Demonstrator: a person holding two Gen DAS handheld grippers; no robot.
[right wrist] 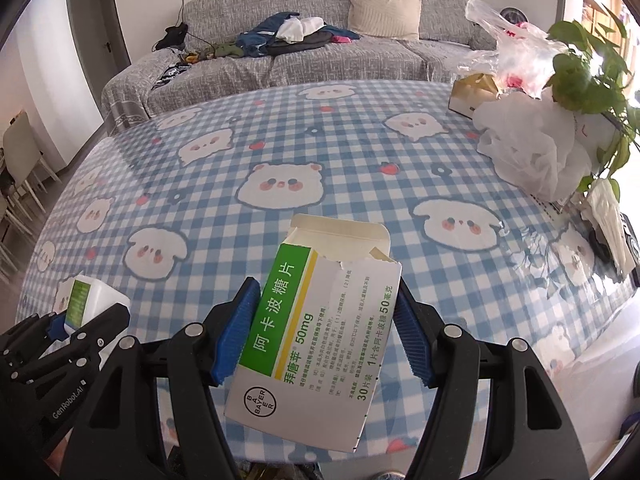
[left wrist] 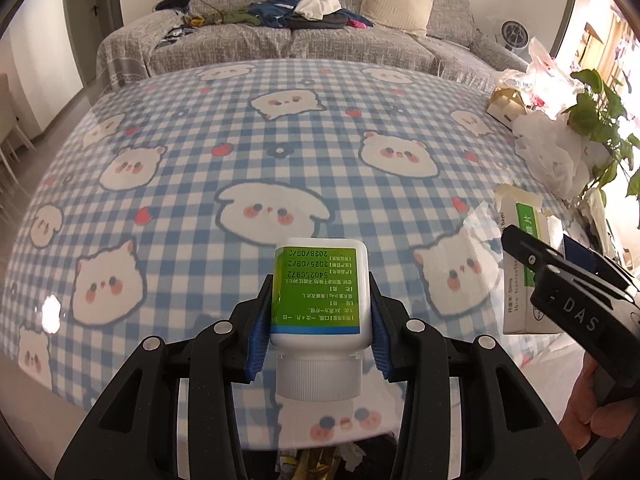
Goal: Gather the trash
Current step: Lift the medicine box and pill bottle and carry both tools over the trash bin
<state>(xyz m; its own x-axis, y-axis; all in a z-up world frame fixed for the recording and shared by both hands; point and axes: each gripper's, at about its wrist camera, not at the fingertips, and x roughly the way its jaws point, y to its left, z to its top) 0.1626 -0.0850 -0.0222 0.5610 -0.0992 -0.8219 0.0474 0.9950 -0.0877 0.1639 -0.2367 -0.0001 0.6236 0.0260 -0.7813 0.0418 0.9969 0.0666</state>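
A: Trash first, left wrist view: where is it?

B: A white pill bottle (left wrist: 319, 298) with a green label sits at lower centre, cap toward the camera, pinched between the blue pads (left wrist: 260, 338) of the left gripper (left wrist: 319, 332) above the blue checked tablecloth (left wrist: 200, 152).

A: Anything else there?

B: At the right edge, the right gripper (left wrist: 560, 280) holds a medicine box (left wrist: 524, 264). A white plastic bag (left wrist: 556, 152) and a plant (left wrist: 600, 116) lie at upper right, a grey sofa (left wrist: 280, 40) across the top.

A: And the right wrist view?

B: The torn-open medicine box (right wrist: 320, 332) fills the lower centre, clamped on its 2 sides by the right gripper (right wrist: 324, 332). At lower left, the left gripper (right wrist: 86, 320) grips the bottle (right wrist: 94, 296). The bag (right wrist: 532, 152) sits at upper right.
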